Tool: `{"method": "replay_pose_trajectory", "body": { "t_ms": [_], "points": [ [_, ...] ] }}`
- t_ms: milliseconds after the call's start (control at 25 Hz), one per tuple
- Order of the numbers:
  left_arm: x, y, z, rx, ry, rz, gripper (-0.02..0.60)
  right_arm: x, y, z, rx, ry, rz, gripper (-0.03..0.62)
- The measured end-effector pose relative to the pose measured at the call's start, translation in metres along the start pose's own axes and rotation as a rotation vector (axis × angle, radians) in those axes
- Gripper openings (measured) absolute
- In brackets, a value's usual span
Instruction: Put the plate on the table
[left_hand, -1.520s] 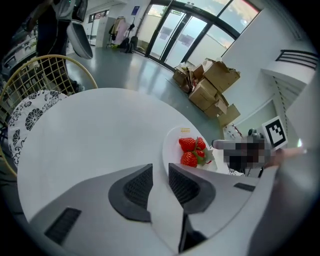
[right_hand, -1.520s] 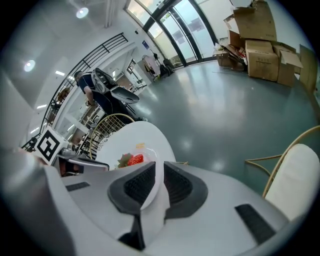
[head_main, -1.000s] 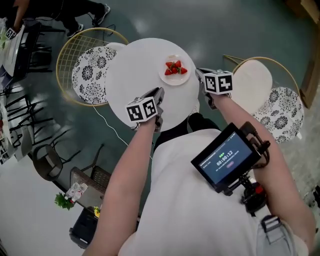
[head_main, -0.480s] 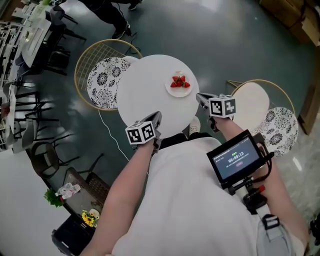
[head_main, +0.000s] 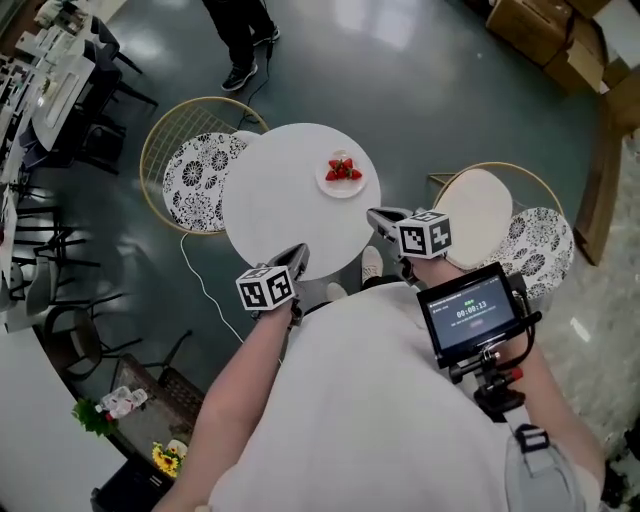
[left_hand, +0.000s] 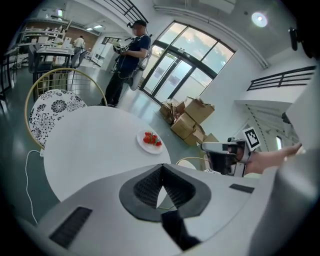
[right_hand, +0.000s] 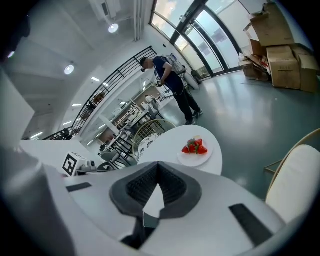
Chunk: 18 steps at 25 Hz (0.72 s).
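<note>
**Plate (head_main: 335, 189) resting on table, both grippers empty**

We look steeply down on a round white table (head_main: 280, 195). The plate sits on its far right part and carries a few strawberries (head_main: 342, 171). The plate lies flat on the tabletop and nothing touches it, so we judge the placing step done. The next move seems to call for nothing more on the plate than keeping clear of it.

We hold the left gripper (head_main: 297, 252) at the near edge of the table, with the forearm stretched forward and the jaws aimed at the far side. Its own view shows the jaws closed tip to tip with nothing between them.

We hold the right gripper (head_main: 380, 217) just off the table's near right edge, beside a chair (head_main: 487, 205) with a cream seat. It points left and far, towards the plate. Its jaws are likewise pressed together and empty. Both grippers are well apart from the plate.
</note>
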<state>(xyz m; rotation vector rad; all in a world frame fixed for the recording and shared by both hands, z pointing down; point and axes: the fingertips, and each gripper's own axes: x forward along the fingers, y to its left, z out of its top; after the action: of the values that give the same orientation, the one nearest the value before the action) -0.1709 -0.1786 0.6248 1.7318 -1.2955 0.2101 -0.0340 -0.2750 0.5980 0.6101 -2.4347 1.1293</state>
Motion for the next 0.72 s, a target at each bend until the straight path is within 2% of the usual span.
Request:
{"method": "replay_pose_trajectory", "body": {
  "t_ms": [200, 400, 720],
  "points": [
    [-0.037, -0.005, -0.016, 0.059, -0.011, -0.064, 0.005, -0.020, 0.033, -0.026, 0.029, -0.038, -0.017, 0.003],
    [-0.054, 0.000, -0.035, 0.122, 0.024, -0.081, 0.005, -0.030, 0.043, -0.045, 0.039, -0.071, -0.052, 0.003],
    [-0.050, -0.004, -0.033, 0.111, -0.004, -0.109, 0.005, -0.035, 0.038, -0.043, 0.034, -0.084, -0.066, 0.003]
  ]
}}
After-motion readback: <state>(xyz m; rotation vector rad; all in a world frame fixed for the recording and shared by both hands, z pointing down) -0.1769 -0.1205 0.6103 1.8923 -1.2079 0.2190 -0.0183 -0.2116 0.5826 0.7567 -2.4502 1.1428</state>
